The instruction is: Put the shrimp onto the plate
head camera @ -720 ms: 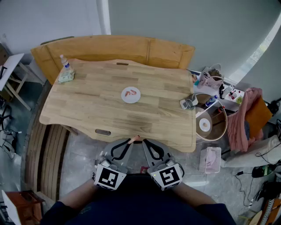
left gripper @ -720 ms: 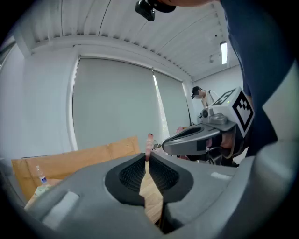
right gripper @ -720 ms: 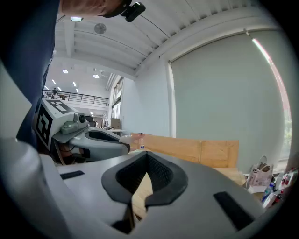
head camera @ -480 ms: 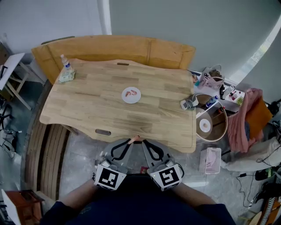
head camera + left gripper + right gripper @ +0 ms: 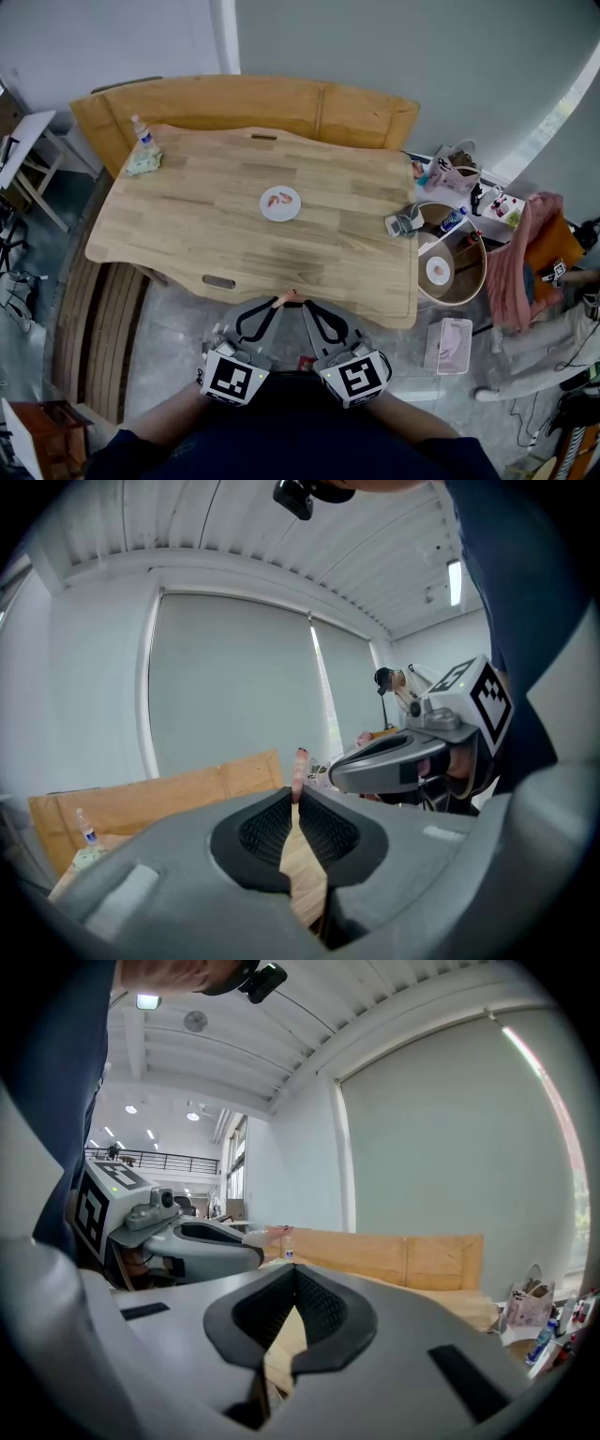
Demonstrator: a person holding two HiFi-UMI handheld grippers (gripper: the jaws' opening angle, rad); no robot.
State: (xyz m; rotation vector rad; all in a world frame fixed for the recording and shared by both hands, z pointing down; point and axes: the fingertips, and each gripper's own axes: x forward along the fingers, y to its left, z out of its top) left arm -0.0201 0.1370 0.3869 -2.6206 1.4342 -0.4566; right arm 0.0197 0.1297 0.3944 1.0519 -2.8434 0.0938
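Only the head view shows the plate (image 5: pixel 287 214) mid-table (image 5: pixel 206 234), with what looks like plated shrimp (image 5: pixel 278 198) on it; left gripper view: my left gripper (image 5: pixel 295 794) pinches a pink shrimp (image 5: pixel 300 766) at its tips, off the table's near edge; right gripper (image 5: pixel 294 1268) closed, empty; both unmoved since earlier.

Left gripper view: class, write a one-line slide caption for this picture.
Left gripper with its fingers shut on a pink shrimp standing up at their tips, right gripper close alongside.
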